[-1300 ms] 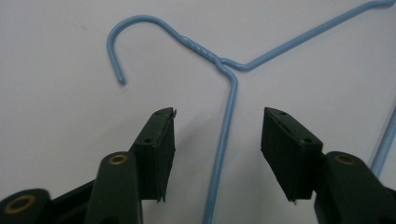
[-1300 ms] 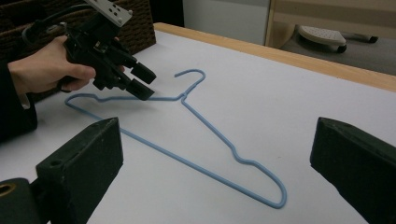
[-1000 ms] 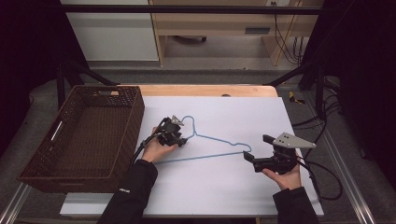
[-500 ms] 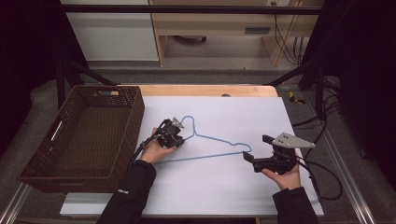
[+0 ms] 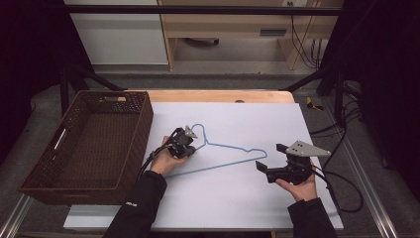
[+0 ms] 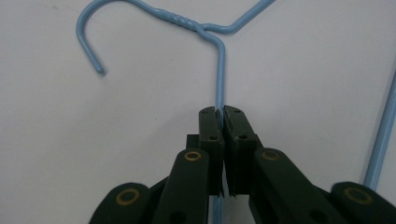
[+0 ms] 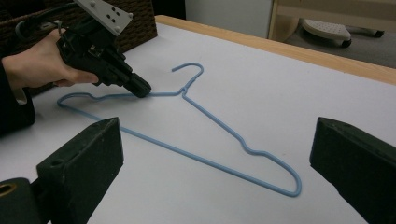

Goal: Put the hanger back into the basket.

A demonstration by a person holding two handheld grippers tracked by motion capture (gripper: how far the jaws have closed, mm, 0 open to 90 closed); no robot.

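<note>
Blue wire hanger [image 5: 223, 153] is laid flat on the white table [image 5: 237, 198]; its shoulder wire is pinched by the left gripper [image 6: 220, 114]. The right gripper [image 5: 261, 159] is held wide apart near the hanger's far end.

No readable text or markings

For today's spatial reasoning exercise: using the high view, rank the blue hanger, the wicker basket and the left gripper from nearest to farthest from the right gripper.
1. Blue hanger: its right end lies just left of the right gripper.
2. Left gripper: farther left, shut on the hanger's wire near the hook.
3. Wicker basket: farthest, at the table's left edge.
</note>
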